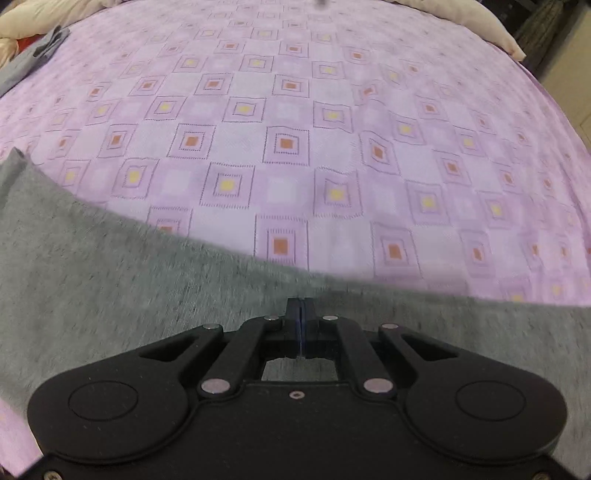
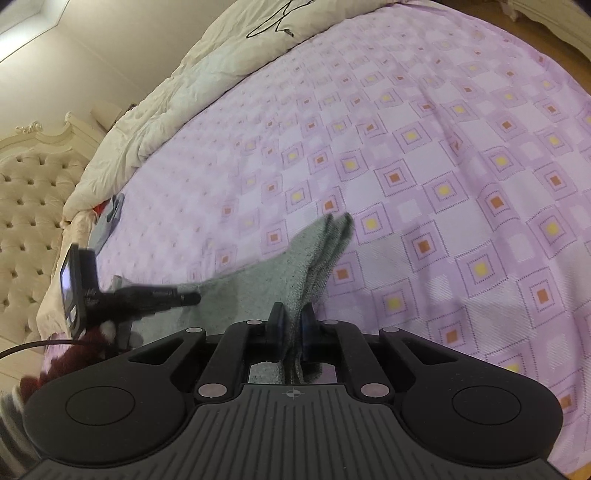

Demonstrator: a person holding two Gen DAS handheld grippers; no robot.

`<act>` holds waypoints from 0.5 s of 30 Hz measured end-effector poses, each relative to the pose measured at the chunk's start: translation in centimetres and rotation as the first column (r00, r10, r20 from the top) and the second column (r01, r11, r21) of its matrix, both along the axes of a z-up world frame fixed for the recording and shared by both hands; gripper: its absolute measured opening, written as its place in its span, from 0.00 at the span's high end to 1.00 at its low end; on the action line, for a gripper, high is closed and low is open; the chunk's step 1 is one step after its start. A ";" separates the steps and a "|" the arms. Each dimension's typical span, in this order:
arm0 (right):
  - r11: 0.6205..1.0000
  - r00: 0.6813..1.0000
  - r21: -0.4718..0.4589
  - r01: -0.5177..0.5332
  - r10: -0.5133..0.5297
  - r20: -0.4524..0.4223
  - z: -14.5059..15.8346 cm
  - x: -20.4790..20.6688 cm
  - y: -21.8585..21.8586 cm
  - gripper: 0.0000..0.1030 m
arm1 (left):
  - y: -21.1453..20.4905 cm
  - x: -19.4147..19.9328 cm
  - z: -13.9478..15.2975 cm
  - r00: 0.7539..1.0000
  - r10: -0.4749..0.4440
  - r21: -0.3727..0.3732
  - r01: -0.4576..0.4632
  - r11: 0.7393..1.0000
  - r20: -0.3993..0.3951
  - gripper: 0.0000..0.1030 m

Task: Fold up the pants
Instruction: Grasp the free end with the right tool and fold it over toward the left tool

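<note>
The grey pants (image 1: 129,288) hang across the bottom of the left wrist view, over the purple checked bed sheet (image 1: 295,129). My left gripper (image 1: 301,306) is shut, its fingertips right at the top edge of the cloth, which runs taut to both sides of them. In the right wrist view the pants (image 2: 280,266) stretch from my right gripper (image 2: 293,315) to the left gripper (image 2: 194,297), with two leg ends (image 2: 340,225) trailing onto the sheet. The right gripper is shut on a bunched fold of the grey cloth, which shows between its pads.
A cream duvet (image 2: 177,74) is heaped along the far side of the bed, by a tufted headboard (image 2: 29,206). Another grey garment (image 2: 110,218) lies at the sheet's edge. A dark red and white sleeve (image 2: 74,354) shows behind the left gripper. Wood floor (image 2: 535,33) lies beyond the bed.
</note>
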State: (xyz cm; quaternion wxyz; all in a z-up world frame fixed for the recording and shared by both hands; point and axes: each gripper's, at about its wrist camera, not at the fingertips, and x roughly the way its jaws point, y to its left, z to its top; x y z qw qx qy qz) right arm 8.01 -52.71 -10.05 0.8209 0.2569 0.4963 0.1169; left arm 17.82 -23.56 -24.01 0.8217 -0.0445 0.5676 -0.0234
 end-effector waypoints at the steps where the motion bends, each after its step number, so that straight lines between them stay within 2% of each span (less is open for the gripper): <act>1: 1.000 1.000 0.005 0.005 -0.005 0.004 0.2 -0.1 0.0 0.92 | 0.2 -0.9 0.5 1.000 0.002 -0.006 -0.002 1.000 0.014 0.93; 4: 1.000 1.000 0.009 0.017 -0.017 0.012 0.5 -0.1 0.2 0.92 | 1.0 -4.6 1.2 0.999 -0.018 -0.003 0.018 1.000 0.029 0.93; 8: 0.999 0.999 -0.002 0.032 -0.032 0.019 1.0 -0.1 0.8 0.92 | 2.2 -8.5 0.1 0.999 -0.029 0.009 0.029 1.000 -0.032 0.93; 10: 0.999 0.999 -0.012 0.039 -0.039 0.019 1.2 -0.1 1.2 0.92 | 2.8 -9.4 -1.1 0.997 -0.037 -0.006 0.037 0.999 -0.069 0.93; 15: 0.995 0.997 -0.074 0.069 -0.067 0.034 2.3 -0.4 3.3 0.92 | 3.7 -8.9 -1.1 0.989 -0.137 -0.052 0.135 0.990 -0.059 0.93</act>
